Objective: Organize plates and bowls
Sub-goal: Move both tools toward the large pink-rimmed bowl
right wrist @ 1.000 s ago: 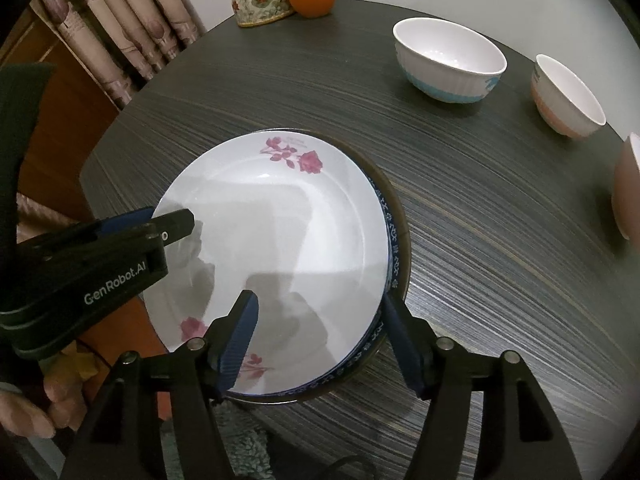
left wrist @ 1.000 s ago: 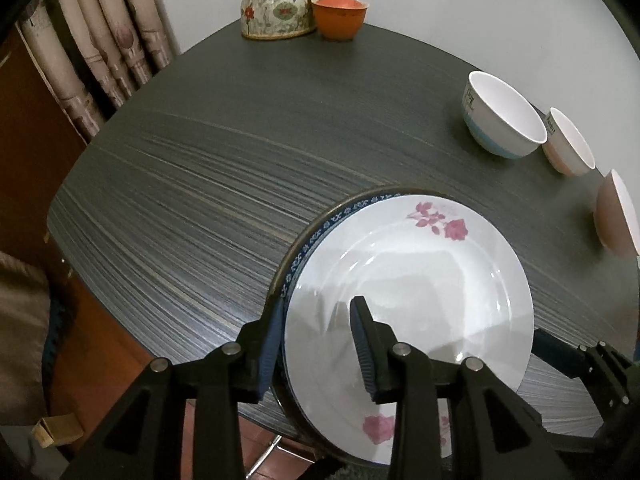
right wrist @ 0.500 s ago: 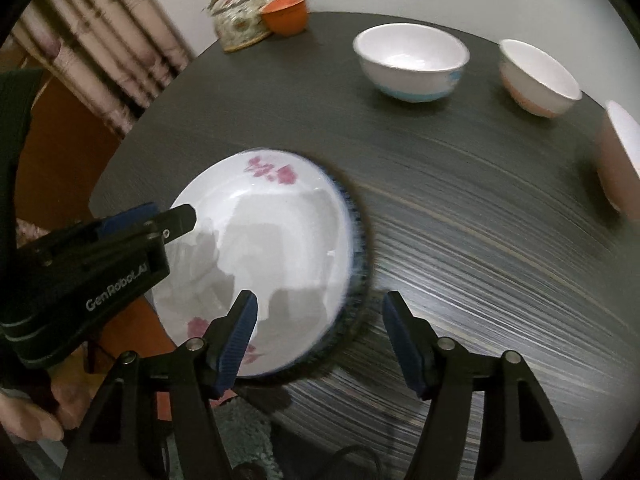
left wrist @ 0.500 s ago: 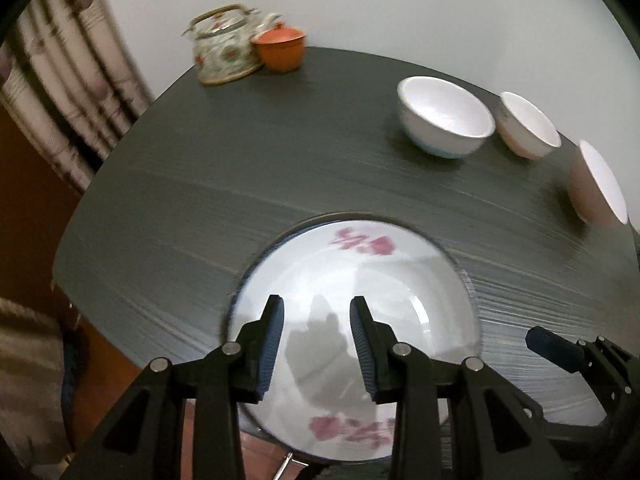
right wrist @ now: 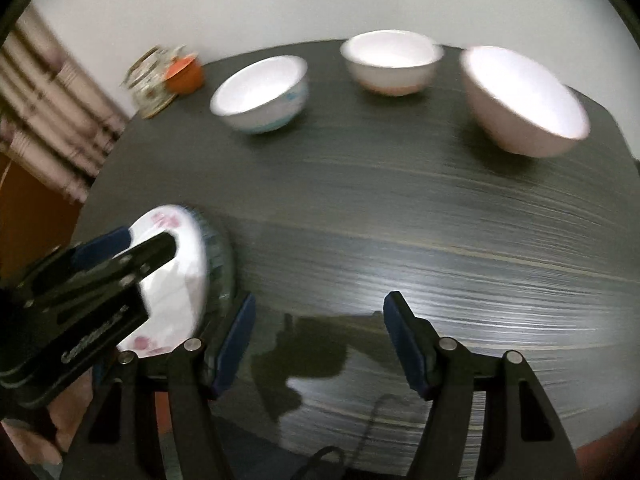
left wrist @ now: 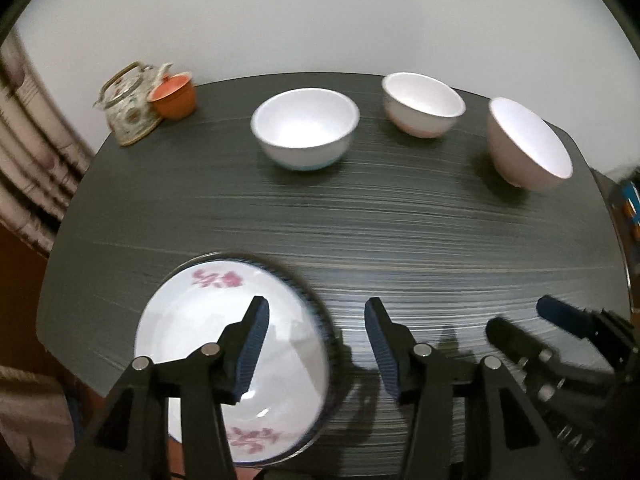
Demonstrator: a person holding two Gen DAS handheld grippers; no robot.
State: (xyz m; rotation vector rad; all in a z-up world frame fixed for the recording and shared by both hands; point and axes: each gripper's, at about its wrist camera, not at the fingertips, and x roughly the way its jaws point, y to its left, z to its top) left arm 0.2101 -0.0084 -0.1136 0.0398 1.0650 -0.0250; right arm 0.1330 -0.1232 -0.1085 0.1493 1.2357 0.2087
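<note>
Right gripper (right wrist: pixel 316 340) hangs over bare dark table (right wrist: pixel 400 220), fingers spread with nothing between them. Left gripper (right wrist: pixel 132 244) pokes in at the left above the flowered plate (right wrist: pixel 176 292). Three bowls along the back: blue-patterned bowl (right wrist: pixel 260 96), middle bowl (right wrist: pixel 392 62), pink bowl (right wrist: pixel 524 104). Teapot (right wrist: pixel 154 78) blurry in the corner.

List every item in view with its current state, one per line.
Floral plate: stacked on a blue-rimmed plate, released.
Blue-banded bowl: upright, empty.
Middle pink bowl: upright, empty.
Right-hand pink bowl: upright, empty.
Teapot: lidded.
Left gripper: opening, empty.
Right gripper: open, empty.
</note>
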